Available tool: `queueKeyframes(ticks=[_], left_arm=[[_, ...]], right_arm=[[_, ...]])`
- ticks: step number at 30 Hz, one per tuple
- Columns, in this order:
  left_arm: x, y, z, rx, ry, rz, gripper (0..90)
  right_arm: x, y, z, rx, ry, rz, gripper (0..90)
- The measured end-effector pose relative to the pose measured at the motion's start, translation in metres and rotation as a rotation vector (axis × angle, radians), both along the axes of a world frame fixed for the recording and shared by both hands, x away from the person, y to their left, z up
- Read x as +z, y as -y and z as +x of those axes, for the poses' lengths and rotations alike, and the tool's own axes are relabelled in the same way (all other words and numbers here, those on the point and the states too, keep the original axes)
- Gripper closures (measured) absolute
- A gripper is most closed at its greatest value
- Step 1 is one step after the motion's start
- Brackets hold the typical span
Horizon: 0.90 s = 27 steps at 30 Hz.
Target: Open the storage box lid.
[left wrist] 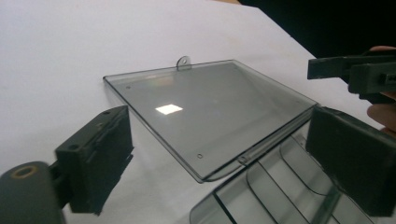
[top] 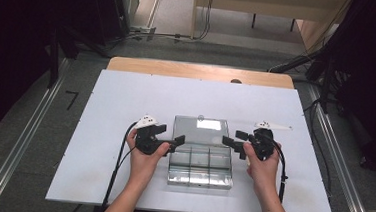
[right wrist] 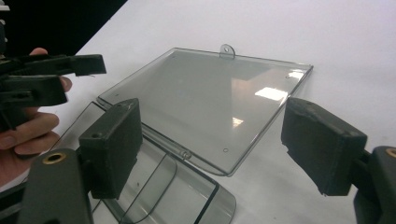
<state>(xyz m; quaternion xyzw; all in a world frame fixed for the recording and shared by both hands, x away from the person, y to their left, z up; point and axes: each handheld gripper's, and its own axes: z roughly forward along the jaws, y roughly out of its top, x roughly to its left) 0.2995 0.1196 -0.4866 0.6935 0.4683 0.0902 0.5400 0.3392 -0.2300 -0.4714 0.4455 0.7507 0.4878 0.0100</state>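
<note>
High view: the clear compartment box [top: 201, 162] lies opened flat, lid [top: 200, 131] at 12 o'clock. Left gripper [top: 172, 139] and right gripper [top: 232, 140] stand open, holding nothing. No legible writing.

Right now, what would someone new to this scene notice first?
Probably the clear plastic compartment box near the middle of the white table board, its hinged lid thrown open and lying flat on the far side. Next, the two black hand-held grippers flanking it, the left gripper and right gripper, both open, holding nothing.
</note>
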Motion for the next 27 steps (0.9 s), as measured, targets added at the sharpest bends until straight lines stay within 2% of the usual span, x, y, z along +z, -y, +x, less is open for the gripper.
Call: queueKeyframes(ticks=[5,10,14,21,27], left_arm=[[0.009,-0.003,-0.012,-0.052,0.051,0.015,0.1],[0.013,-0.003,-0.024,-0.083,0.082,0.040,0.0],[0.014,-0.003,-0.031,-0.101,0.097,0.071,0.0],[0.012,-0.008,-0.042,-0.113,0.114,0.086,0.0],[0.009,-0.019,-0.052,-0.112,0.123,0.106,0.0]], right_arm=[[0.006,0.005,-0.007,0.044,0.031,-0.012,14.6],[0.010,0.010,-0.015,0.093,0.046,-0.028,10.4],[0.013,0.016,-0.020,0.096,0.057,-0.039,9.2],[0.017,0.027,-0.027,0.102,0.074,-0.032,7.7],[0.019,0.036,-0.031,0.084,0.087,-0.027,0.5]])
